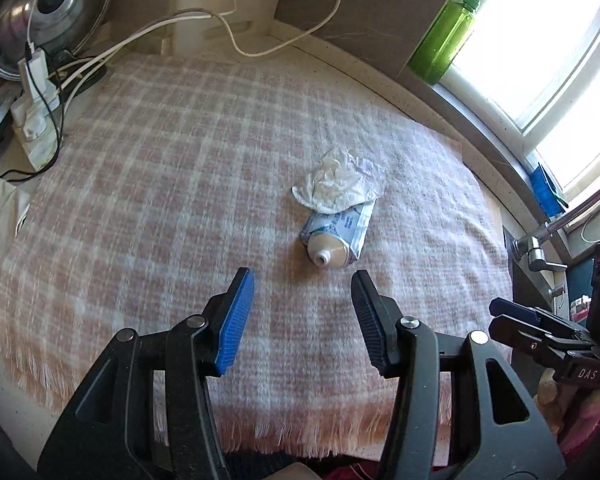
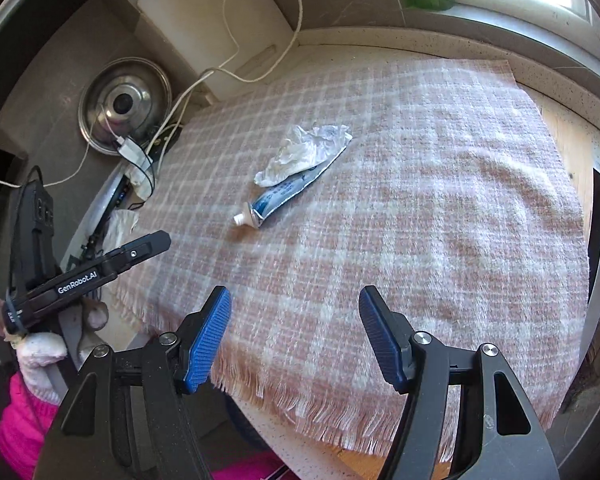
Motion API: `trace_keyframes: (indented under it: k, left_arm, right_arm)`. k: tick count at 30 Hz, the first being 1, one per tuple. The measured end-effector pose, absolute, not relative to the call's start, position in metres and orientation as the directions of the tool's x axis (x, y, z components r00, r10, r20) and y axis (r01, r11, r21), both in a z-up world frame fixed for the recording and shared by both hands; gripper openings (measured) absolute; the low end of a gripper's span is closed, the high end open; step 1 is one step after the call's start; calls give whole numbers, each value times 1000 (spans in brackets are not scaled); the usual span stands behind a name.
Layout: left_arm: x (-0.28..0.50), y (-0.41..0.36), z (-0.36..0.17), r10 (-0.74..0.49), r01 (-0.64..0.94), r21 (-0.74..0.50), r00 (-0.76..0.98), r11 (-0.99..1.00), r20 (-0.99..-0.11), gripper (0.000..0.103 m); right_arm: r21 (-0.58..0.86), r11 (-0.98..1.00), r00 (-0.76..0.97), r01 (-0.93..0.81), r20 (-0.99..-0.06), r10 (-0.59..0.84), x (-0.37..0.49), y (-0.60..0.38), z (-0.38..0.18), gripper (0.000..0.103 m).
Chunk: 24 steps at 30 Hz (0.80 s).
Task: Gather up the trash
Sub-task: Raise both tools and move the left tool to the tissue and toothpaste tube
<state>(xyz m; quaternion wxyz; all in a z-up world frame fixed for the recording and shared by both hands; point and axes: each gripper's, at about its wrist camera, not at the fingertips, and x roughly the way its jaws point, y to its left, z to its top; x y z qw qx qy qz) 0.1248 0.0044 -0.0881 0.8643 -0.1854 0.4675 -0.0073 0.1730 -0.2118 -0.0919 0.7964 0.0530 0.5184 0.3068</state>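
Observation:
A crumpled white paper wad (image 1: 338,178) lies on the pink-and-white checked cloth (image 1: 160,208), resting on the tail end of a squeezed blue-and-white tube (image 1: 336,236) whose capless nozzle points toward me. My left gripper (image 1: 303,278) hovers just short of the tube, open, with nothing between its blue pads. In the right wrist view the paper wad (image 2: 304,152) and tube (image 2: 284,194) lie mid-cloth, well ahead of my right gripper (image 2: 294,294), which is open and empty over the fringed near edge. The left gripper (image 2: 156,242) shows at the left there, held by a hand in a pink sleeve.
A steel pot lid (image 1: 48,0), a power strip with chargers (image 1: 36,120) and white cables sit at the back left. A green pump bottle (image 1: 448,36) stands on the window sill. A faucet (image 1: 548,232) and sink lie to the right. A white board (image 2: 212,24) leans against the back wall.

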Motion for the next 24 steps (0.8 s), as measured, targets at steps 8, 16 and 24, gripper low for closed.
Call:
trace_keyframes:
  k: [8, 16, 24]
  left_arm:
    - [178, -4, -96, -217, -128, -330, 531, 935, -819, 52]
    - [229, -18, -117, -238, -91, -315, 470, 945, -850, 52]
    - [275, -37, -139, -218, -44, -256, 398, 966, -891, 52]
  right_arm:
    - [446, 793, 231, -414, -792, 566, 205, -205, -100, 66]
    - [483, 776, 173, -406, -793, 584, 231, -196, -113, 66]
    - [539, 757, 108, -369, -784, 611, 258, -194, -123, 66]
